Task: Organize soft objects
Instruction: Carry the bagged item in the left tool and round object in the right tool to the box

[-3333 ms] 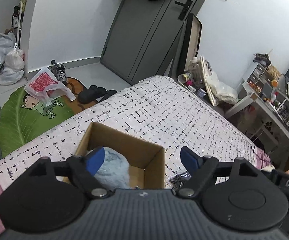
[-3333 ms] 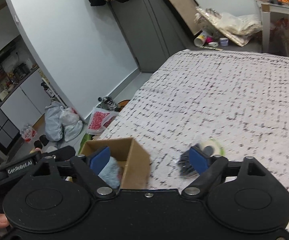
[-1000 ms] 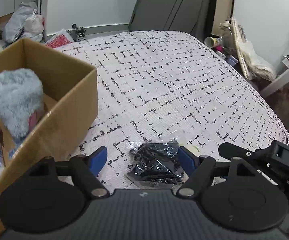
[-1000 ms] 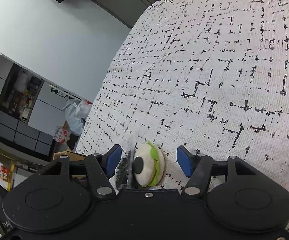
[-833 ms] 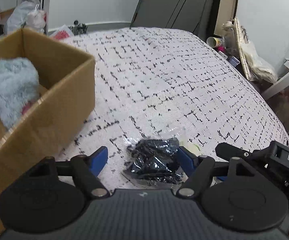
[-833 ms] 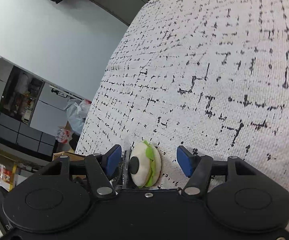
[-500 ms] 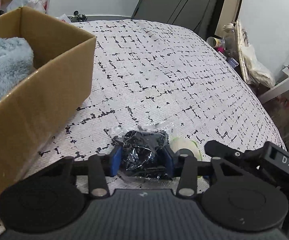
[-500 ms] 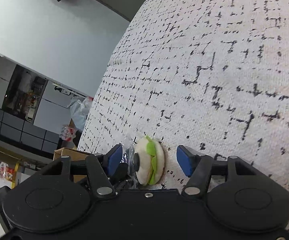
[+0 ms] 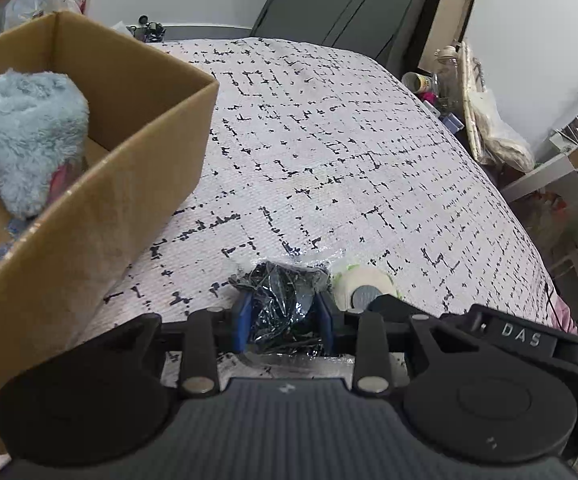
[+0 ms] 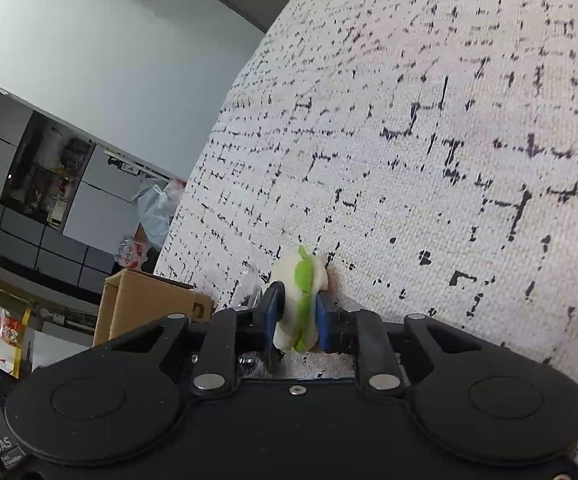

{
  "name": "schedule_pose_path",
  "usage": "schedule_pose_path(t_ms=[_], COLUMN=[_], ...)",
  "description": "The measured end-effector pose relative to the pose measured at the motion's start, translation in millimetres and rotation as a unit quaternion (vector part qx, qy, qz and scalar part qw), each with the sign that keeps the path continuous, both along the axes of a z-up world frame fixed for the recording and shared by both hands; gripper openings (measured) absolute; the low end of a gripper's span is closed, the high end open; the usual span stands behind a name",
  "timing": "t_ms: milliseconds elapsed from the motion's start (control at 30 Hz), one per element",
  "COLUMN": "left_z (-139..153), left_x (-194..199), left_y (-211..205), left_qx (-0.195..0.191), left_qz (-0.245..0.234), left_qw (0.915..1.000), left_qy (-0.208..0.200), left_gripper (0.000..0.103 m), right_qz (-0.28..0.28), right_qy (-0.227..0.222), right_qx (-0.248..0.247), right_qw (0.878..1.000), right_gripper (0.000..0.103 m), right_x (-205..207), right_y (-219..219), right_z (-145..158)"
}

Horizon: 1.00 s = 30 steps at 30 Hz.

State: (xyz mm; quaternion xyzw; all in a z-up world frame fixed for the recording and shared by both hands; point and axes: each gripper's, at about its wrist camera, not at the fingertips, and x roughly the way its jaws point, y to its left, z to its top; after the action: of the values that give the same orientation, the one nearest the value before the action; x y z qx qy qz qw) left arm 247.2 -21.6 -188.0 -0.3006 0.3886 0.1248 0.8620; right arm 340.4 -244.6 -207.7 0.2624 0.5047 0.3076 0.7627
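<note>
My left gripper (image 9: 283,320) is shut on a black item in a clear plastic bag (image 9: 281,300) that lies on the bed. My right gripper (image 10: 299,316) is shut on a small white and green plush toy (image 10: 301,292), which also shows in the left wrist view (image 9: 363,286) just right of the bag. An open cardboard box (image 9: 101,216) stands on the bed to the left and holds a fluffy light blue plush (image 9: 25,148). The box corner also shows in the right wrist view (image 10: 145,300).
The bed has a white cover with black dashes (image 9: 349,152). Beyond its far end are a dark door (image 9: 349,0), clutter by the wall (image 9: 473,112) and a desk (image 9: 561,168) at the right. Bags (image 10: 157,208) sit on the floor left of the bed.
Both grippers have closed: the left one on the bagged black item, the right one on the white and green plush. Both were open around these things a second ago.
</note>
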Motion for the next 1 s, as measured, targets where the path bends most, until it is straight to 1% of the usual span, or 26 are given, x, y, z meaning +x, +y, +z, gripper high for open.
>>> schedule_pose_path(t_ms=[100,267,333,467,567,800,1000], left_z=[7,22,29,47,62,89,102], left_x=[-7,-15,-19,-27,-36,-57,-70], left_y=[0,-1,1,5,12,34,52], left_qx=[0.003,0.003,0.004,0.007,0.012,0.025,0.032], left_qz=[-0.016,-0.038,-0.047,-0.066,-0.081,-0.105,-0.114], left_qw=[0.9998,0.9990,0.9985,0.9969,0.9950,0.9910,0.9889], left_qy=[-0.010,-0.023,-0.027,-0.043,-0.057,-0.080,-0.091], left_gripper=[0.032,0.032,0.032,0.032,0.032,0.032,0.032], right_qz=[-0.012,-0.030,-0.040,-0.068,-0.077,-0.114,-0.138], right_qy=[-0.010,-0.027,-0.029,-0.028,-0.040,-0.061,-0.079], right_qx=[0.004,0.002,0.000,0.010,0.008,0.025,0.031], right_qw=[1.000,0.999,0.999,0.997,0.996,0.991,0.987], right_gripper=[0.014,0.012,0.012,0.012,0.012,0.012,0.012], right_x=[-4,-12,-16,-28,-38,-68,-93], right_y=[-7,-11,-9,-12,-12,-24,-25], right_z=[10,24,25,31,41,63,78])
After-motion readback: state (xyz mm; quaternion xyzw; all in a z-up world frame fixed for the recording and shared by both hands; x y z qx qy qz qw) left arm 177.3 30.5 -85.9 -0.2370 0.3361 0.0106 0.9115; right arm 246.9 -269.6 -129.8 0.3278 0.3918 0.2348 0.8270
